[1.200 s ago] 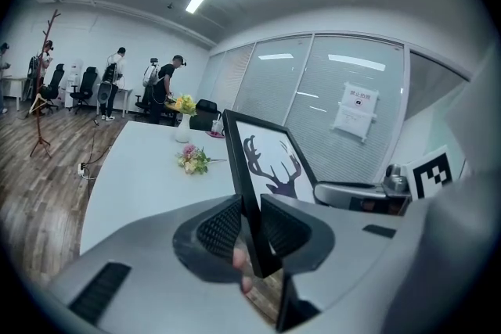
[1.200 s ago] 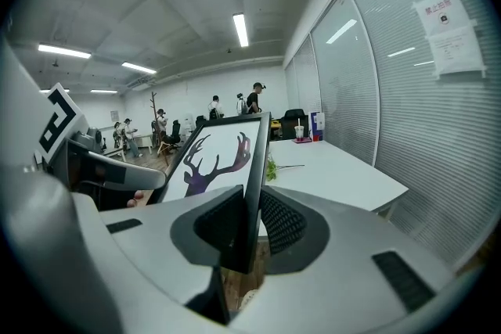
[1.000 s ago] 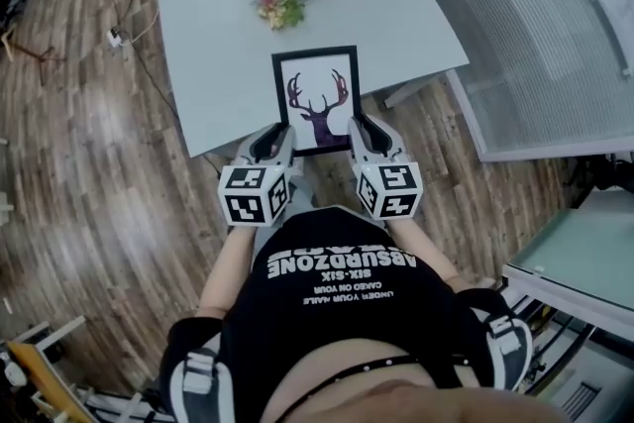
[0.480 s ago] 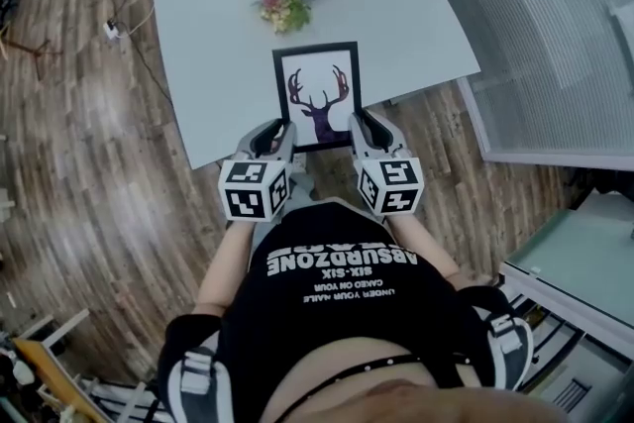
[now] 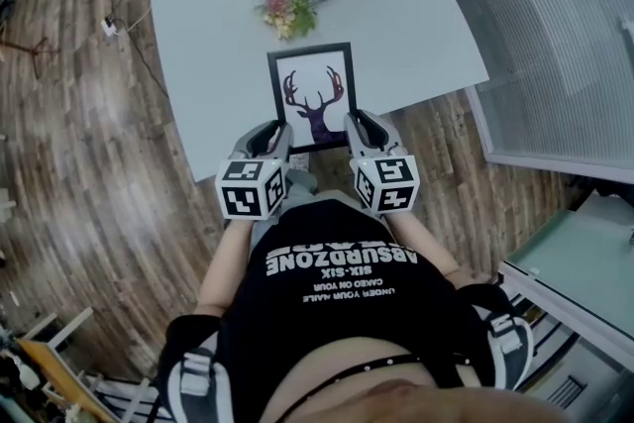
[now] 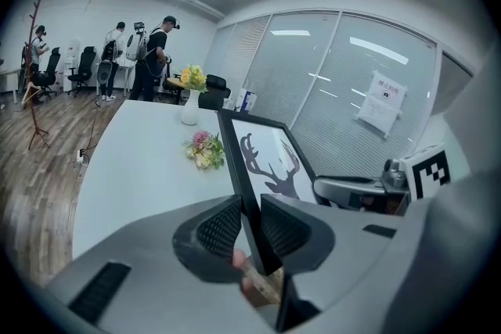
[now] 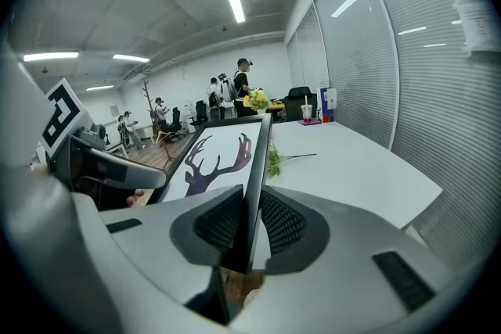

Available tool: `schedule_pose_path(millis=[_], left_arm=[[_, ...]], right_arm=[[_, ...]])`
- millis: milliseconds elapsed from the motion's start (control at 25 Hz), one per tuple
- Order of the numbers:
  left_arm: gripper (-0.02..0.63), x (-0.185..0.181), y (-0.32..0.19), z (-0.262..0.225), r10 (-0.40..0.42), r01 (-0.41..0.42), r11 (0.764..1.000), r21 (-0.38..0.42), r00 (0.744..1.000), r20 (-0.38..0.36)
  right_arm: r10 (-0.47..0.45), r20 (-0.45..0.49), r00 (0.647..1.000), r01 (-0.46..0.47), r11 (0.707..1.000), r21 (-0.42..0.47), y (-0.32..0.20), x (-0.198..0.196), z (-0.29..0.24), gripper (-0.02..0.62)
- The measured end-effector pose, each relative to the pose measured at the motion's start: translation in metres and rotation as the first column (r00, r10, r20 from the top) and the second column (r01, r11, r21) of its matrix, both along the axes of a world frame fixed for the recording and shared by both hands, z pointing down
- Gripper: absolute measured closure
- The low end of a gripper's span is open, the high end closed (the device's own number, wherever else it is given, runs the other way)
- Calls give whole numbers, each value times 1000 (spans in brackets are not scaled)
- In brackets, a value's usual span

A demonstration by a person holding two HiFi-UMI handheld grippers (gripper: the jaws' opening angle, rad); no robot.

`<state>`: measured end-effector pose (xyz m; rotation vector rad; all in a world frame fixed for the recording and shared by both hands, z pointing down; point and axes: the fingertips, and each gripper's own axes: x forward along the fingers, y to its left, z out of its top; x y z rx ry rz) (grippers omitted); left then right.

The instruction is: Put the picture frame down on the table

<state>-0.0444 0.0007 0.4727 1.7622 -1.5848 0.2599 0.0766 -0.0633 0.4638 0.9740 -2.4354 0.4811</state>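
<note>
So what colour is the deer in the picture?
The deer is dark purple on white; the head view shows it best.

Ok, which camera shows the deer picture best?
The head view. It looks down flat on almost the whole picture frame, so the full deer shows. The left gripper view and the right gripper view each see the frame at a steep slant from the edge they clamp, with the deer squashed and the near end hidden between the jaws.
</note>
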Motion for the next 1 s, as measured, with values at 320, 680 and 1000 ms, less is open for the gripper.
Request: schedule_pose_path(millis=[320, 680, 1000], left_arm=[[517, -5, -30, 15, 36, -36, 999, -34, 999, -2], [517, -17, -48, 27, 55, -56, 996, -66, 998, -11], [517, -31, -62, 38, 62, -64, 993, -95, 998, -23]], right_arm=[[18, -10, 1000, -18, 1000, -20, -26, -4, 14, 511], [26, -24, 999, -27, 999, -44, -43, -15, 26, 511], [23, -37, 999, -25, 998, -62, -57, -30, 34, 511]])
